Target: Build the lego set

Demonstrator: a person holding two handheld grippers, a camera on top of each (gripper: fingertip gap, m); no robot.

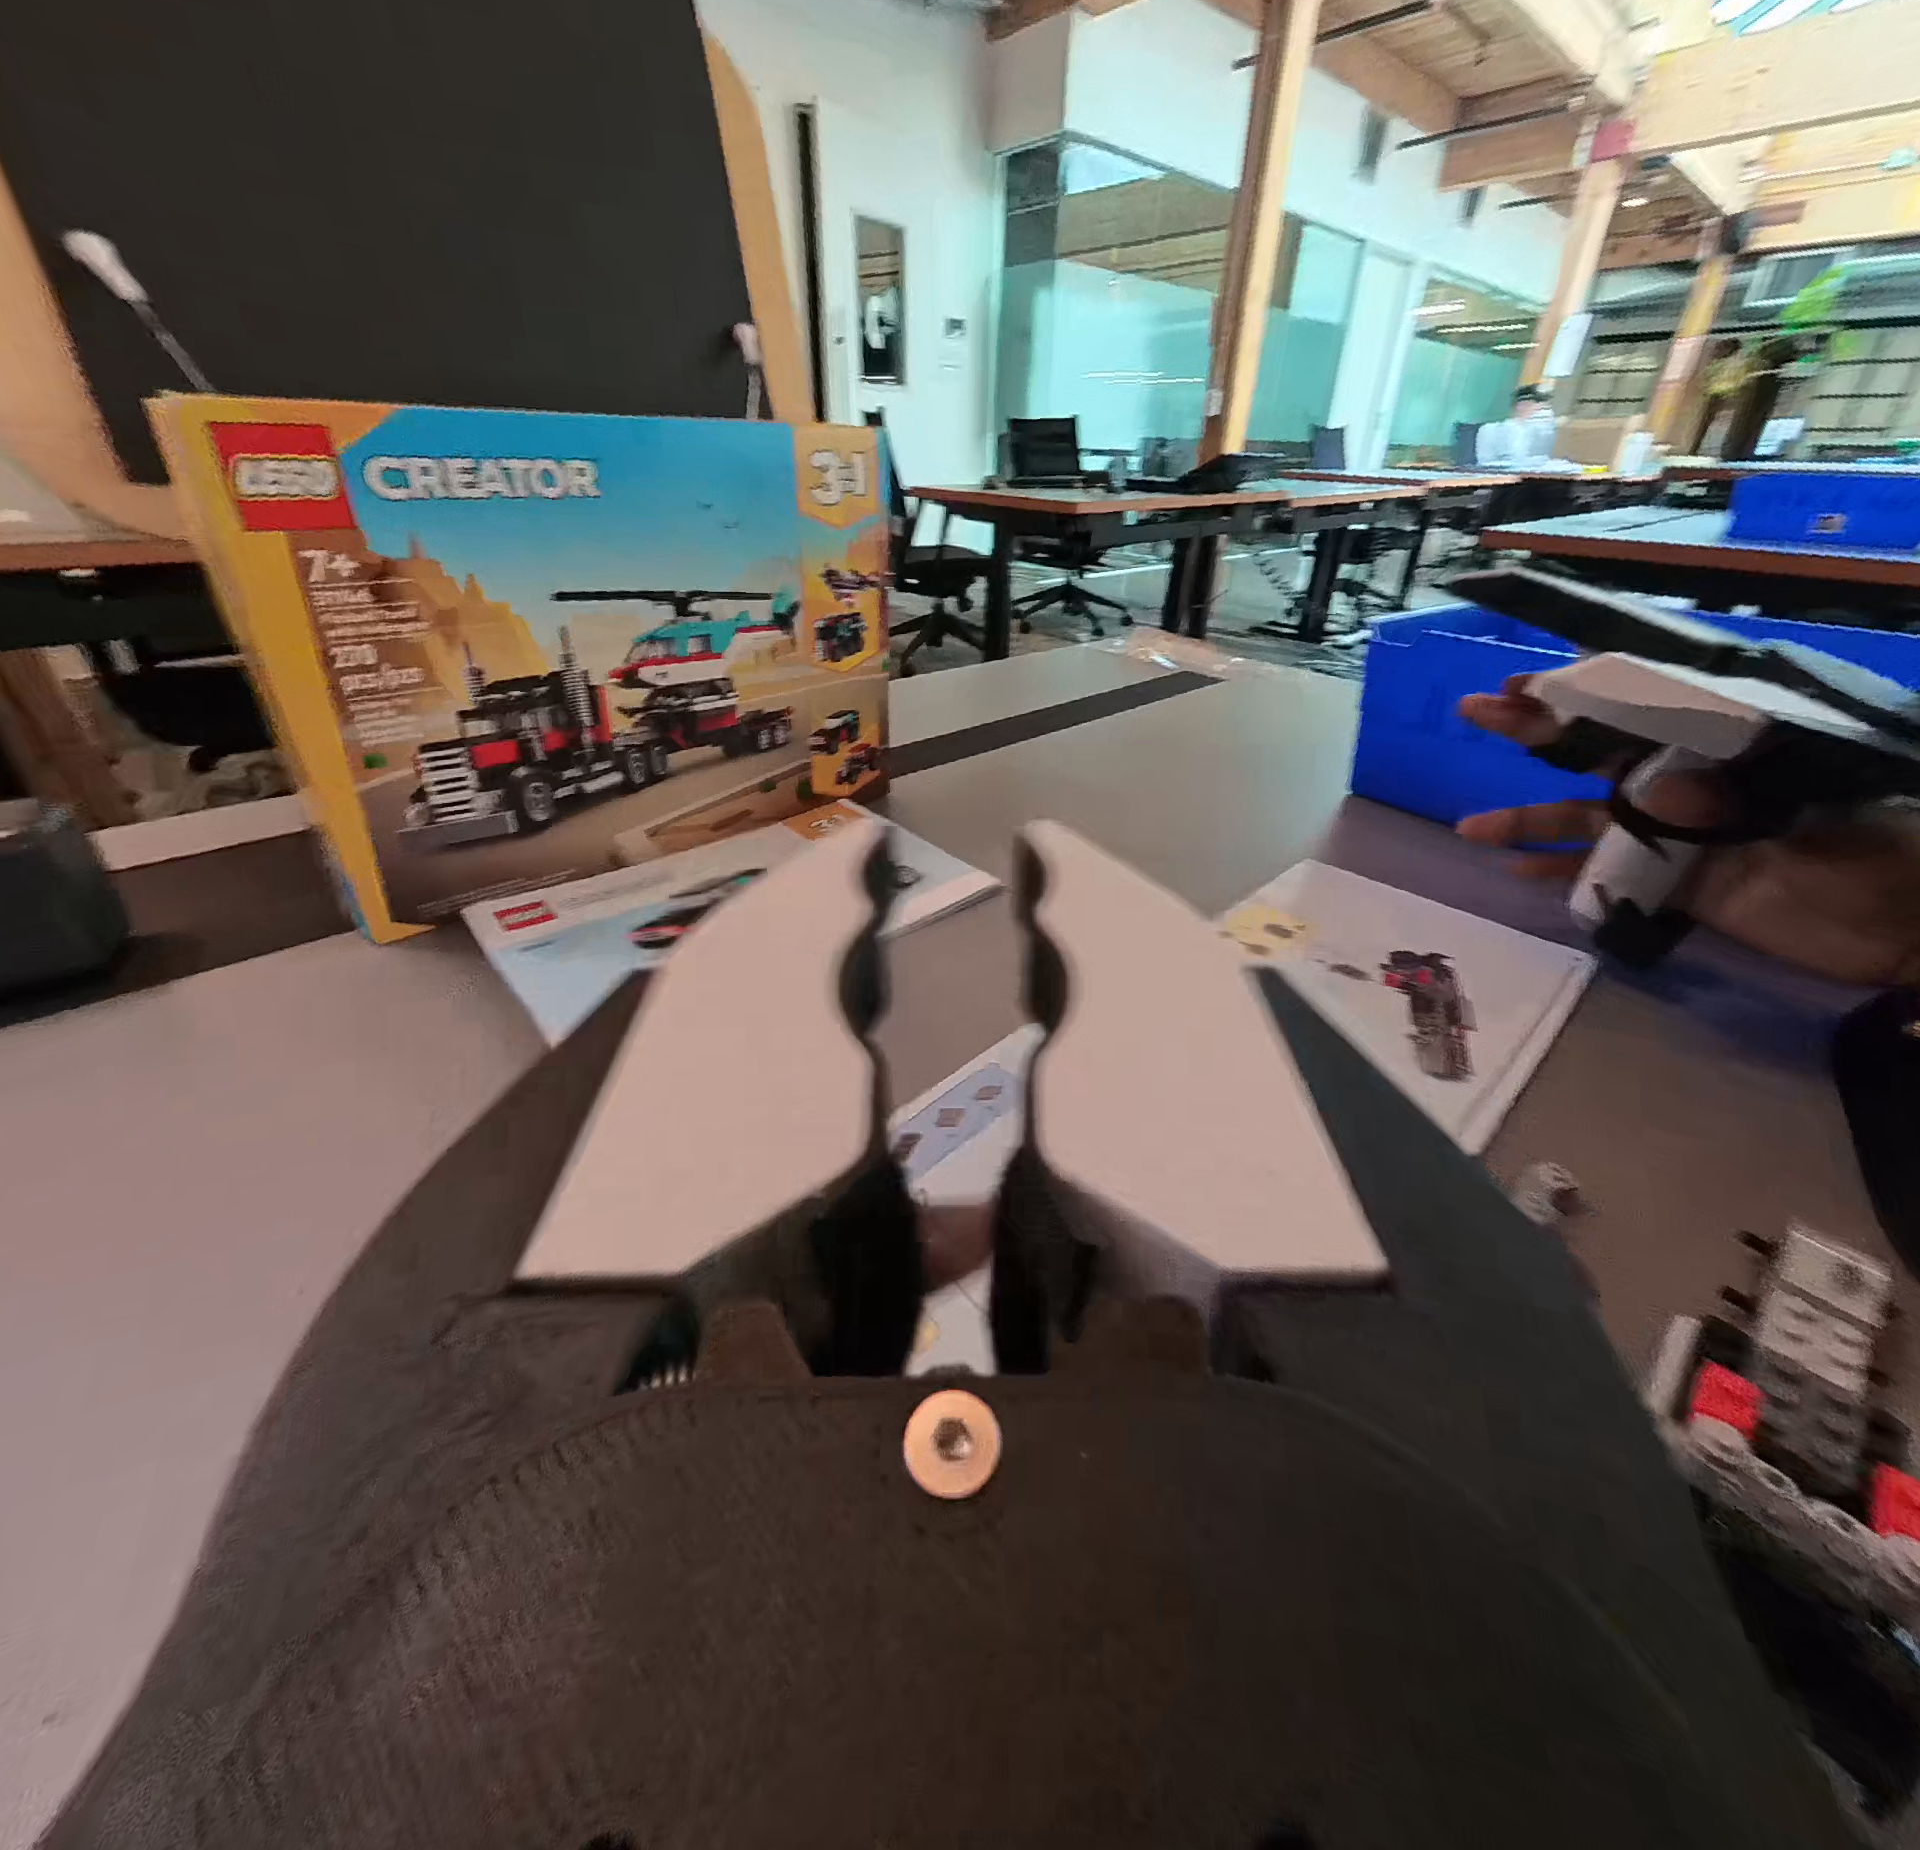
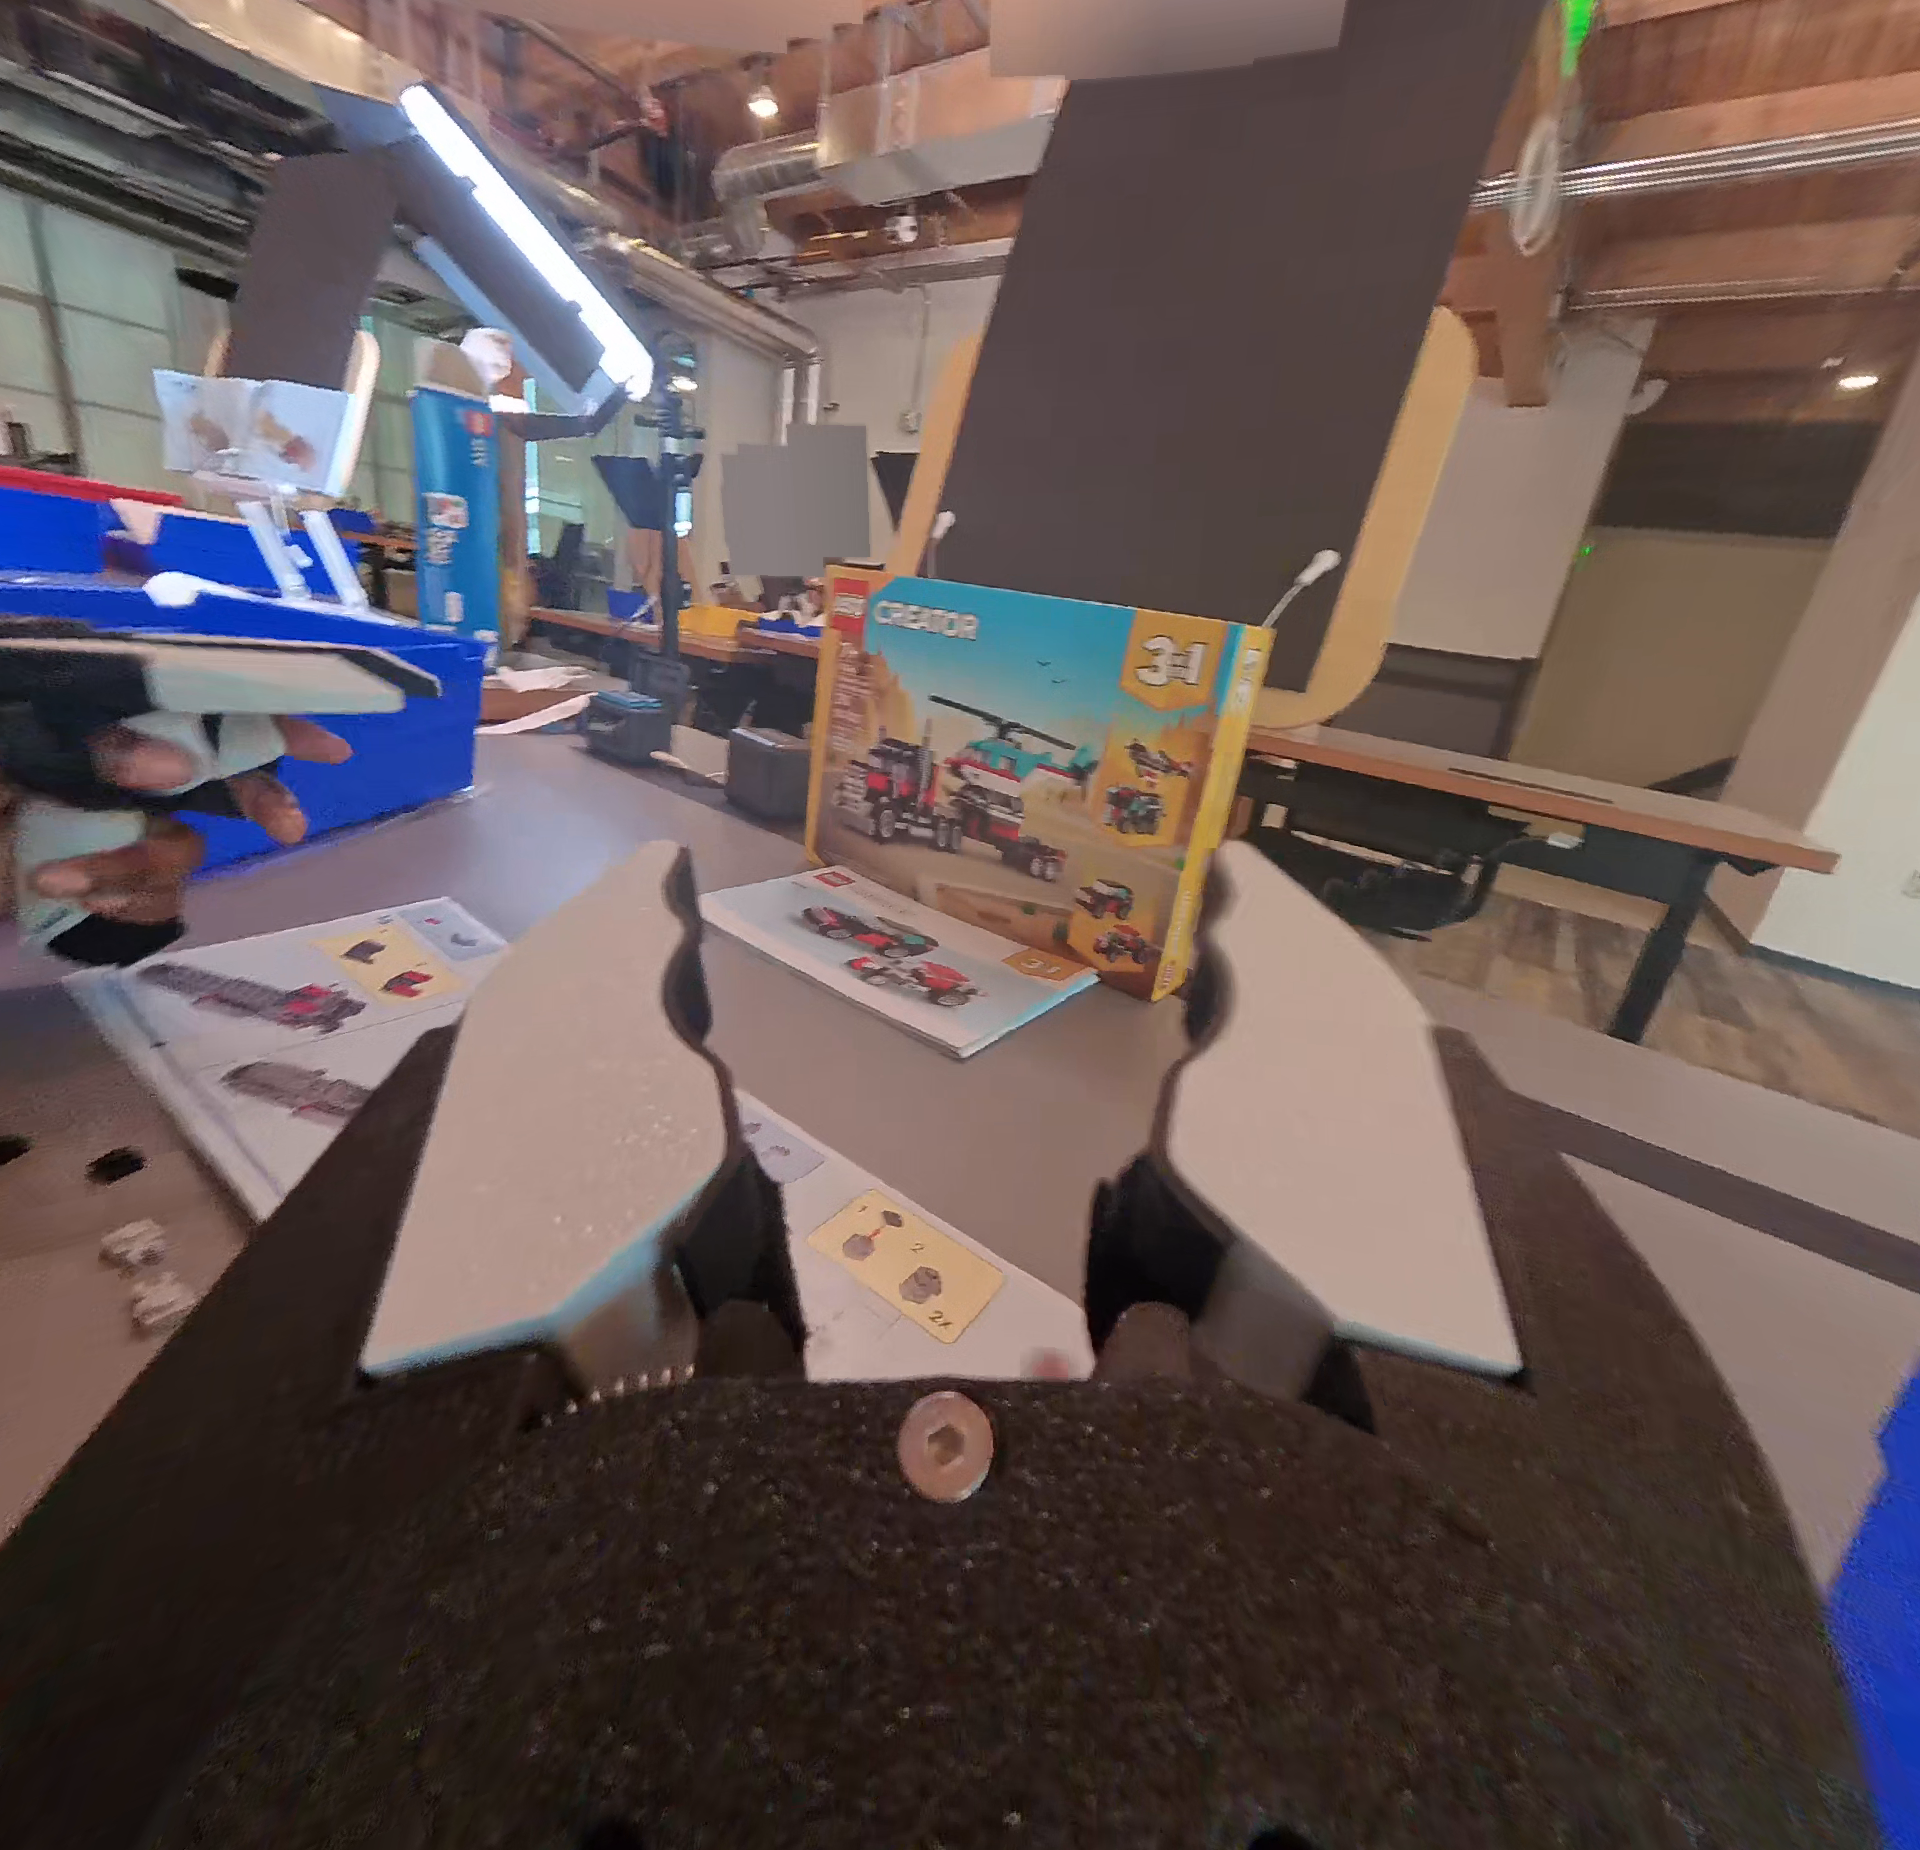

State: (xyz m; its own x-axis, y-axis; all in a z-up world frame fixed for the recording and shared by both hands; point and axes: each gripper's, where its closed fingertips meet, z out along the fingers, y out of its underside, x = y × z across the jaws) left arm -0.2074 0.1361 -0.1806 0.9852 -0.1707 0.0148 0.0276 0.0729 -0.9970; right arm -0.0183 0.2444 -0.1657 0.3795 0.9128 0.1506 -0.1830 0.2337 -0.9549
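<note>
Both grippers hung above the table [image 1: 260, 1125], empty: the left gripper [image 1: 948, 844] with jaws nearly closed, the right gripper [image 2: 940, 865] spread wide. The half-built model [image 1: 1808, 1385] sat at four o'clock from the left one, beside the open instruction book [image 1: 1455, 979]. Best to check the page, then reach slowly for loose bricks [image 2: 145, 1270]

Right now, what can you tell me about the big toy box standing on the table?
The toy box looks like cardboard, yellow-edged, picturing a black-and-red truck carrying a teal helicopter. It stands upright and looks closed on the grey table, before a dark panel. A closed booklet lies at its foot. Neither gripper touches it.
</note>
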